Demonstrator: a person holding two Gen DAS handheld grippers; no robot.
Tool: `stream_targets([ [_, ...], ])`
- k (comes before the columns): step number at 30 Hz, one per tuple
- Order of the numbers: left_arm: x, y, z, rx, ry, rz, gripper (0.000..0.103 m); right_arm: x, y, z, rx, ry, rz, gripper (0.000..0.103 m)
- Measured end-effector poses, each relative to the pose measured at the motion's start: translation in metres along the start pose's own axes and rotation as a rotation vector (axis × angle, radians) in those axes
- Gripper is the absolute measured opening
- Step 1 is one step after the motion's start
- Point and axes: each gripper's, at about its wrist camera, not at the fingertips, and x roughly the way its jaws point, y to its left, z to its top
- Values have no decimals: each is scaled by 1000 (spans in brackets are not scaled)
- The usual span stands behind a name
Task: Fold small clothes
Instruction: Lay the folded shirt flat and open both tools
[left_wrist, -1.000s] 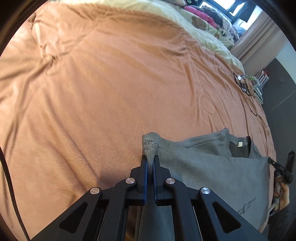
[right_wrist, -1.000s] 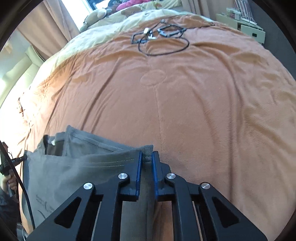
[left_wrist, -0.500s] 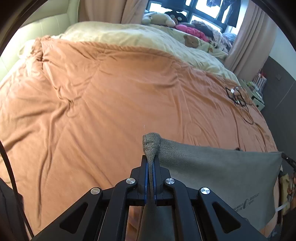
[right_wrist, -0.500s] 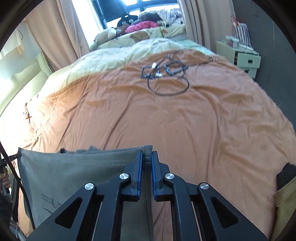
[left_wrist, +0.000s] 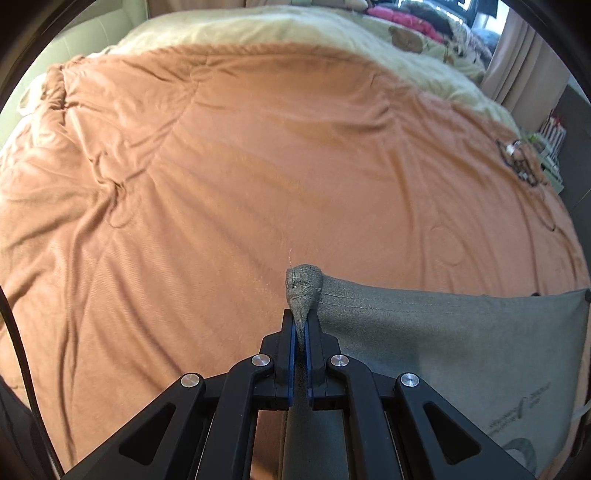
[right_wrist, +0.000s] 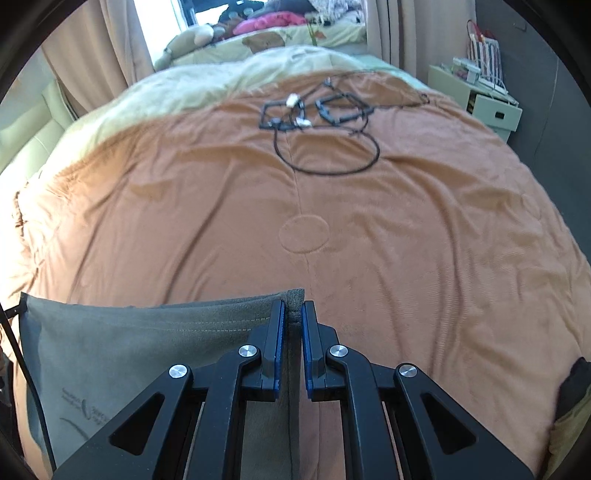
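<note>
Left gripper (left_wrist: 301, 325) clamped tight on one corner of the grey garment (left_wrist: 443, 343), a bunched nub of cloth poking out past the blue pads. Right gripper (right_wrist: 292, 321) pinched on the opposite corner of the same garment (right_wrist: 147, 339), fabric edge sandwiched between its pads. Cloth stretched taut between the two grippers, hem with a stitched seam running along the top, small printed logo (left_wrist: 524, 410) low on the hanging part. Garment held up over the near edge of the orange bedspread (left_wrist: 258, 166); cannot tell whether its lower part touches the bed. Mid-bed: a stitched circle (right_wrist: 304, 233) in the quilting. Farther back, a tangle of black cables (right_wrist: 321, 122) lying on the bedspread. Beyond that, a cream blanket (right_wrist: 177, 88), stuffed toys (right_wrist: 192, 38) by the window, curtains, and a pale nightstand (right_wrist: 476, 99) at the far right.
</note>
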Motion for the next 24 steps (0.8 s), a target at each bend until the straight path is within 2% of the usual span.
stream_targets([
  [4, 22, 0, -2, 7, 23, 21, 4, 24, 2, 8, -6, 19, -26, 5],
  [5, 27, -1, -2, 7, 41, 24, 9, 30, 4, 7, -4, 42, -41, 6],
  [6, 30, -1, -3, 2, 56, 27, 10, 34, 5, 7, 5, 63, -56, 9],
  [8, 30, 0, -3, -3, 69, 63, 21, 38, 6, 8, -5, 64, -113, 9],
  [9, 27, 0, -3, -2, 57, 88, 25, 36, 8, 9, -16, 54, -129, 14],
  [10, 21, 1, -4, -3, 41, 96, 36, 31, 10, 8, -20, 44, -129, 20],
  [11, 15, 1, -5, -8, 22, 90, 43, 24, 11, 7, -16, 30, -115, 34],
  [12, 7, 1, -7, -11, -1, 76, 44, 19, 13, 5, -15, 19, -101, 39],
  [15, -15, -9, -14, 19, -38, 39, 44, -5, 24, -3, -42, -9, -48, 39],
  [17, -22, -19, -23, 52, -28, -11, 41, -16, 31, -13, -67, -13, -13, 39],
  [18, -25, -26, -31, 73, -13, -41, 38, -19, 37, -19, -80, -2, 12, 39],
  [20, -20, -34, -40, 101, 31, -60, 24, -18, 42, -30, -91, 28, 41, 39],
  [22, -6, -43, -50, 125, 99, -43, 15, -11, 49, -44, -120, 78, 66, 33],
  [24, 8, -42, -59, 132, 146, -6, 11, 0, 51, -50, -156, 123, 65, 27],
])
